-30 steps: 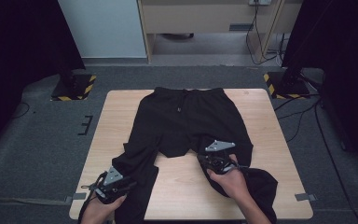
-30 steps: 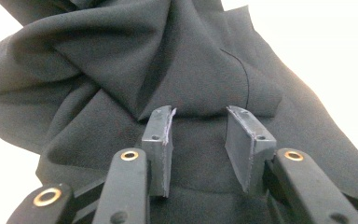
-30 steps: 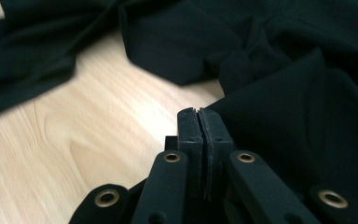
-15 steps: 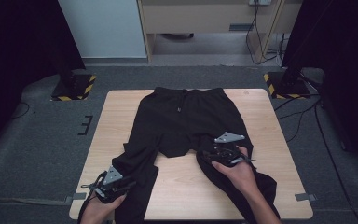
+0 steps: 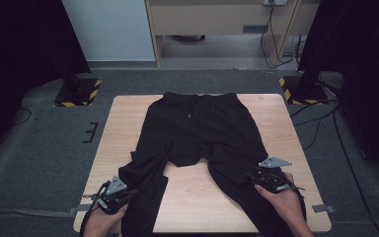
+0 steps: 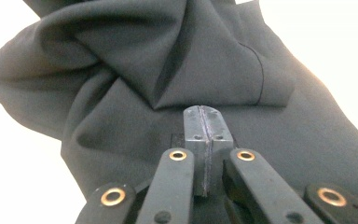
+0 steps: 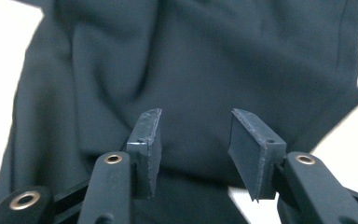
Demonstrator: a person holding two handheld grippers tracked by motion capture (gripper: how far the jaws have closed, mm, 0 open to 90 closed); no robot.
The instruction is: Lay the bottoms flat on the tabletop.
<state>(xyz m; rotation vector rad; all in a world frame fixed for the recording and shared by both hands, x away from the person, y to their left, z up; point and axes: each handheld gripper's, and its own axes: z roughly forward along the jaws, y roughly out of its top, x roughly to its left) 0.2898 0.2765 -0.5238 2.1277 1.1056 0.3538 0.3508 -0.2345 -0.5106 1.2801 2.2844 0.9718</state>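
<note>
trousers (image 5: 197, 133) flat on worktop (image 5: 281, 123), waist far, legs toward you | left hand-held gripper (image 6: 204, 122) pinched tight, whether on left leg cloth you cannot tell | right hand-held gripper (image 7: 193, 140) half-open, just closing, empty, right leg directly below, its length running toward you

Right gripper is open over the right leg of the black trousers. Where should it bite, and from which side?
Take the right trouser leg at its outer edge, near the hem, coming in from the table's right side. There the cloth lies flat with a free edge the right gripper can slide onto; its open jaws hold no cloth between them yet.
</note>
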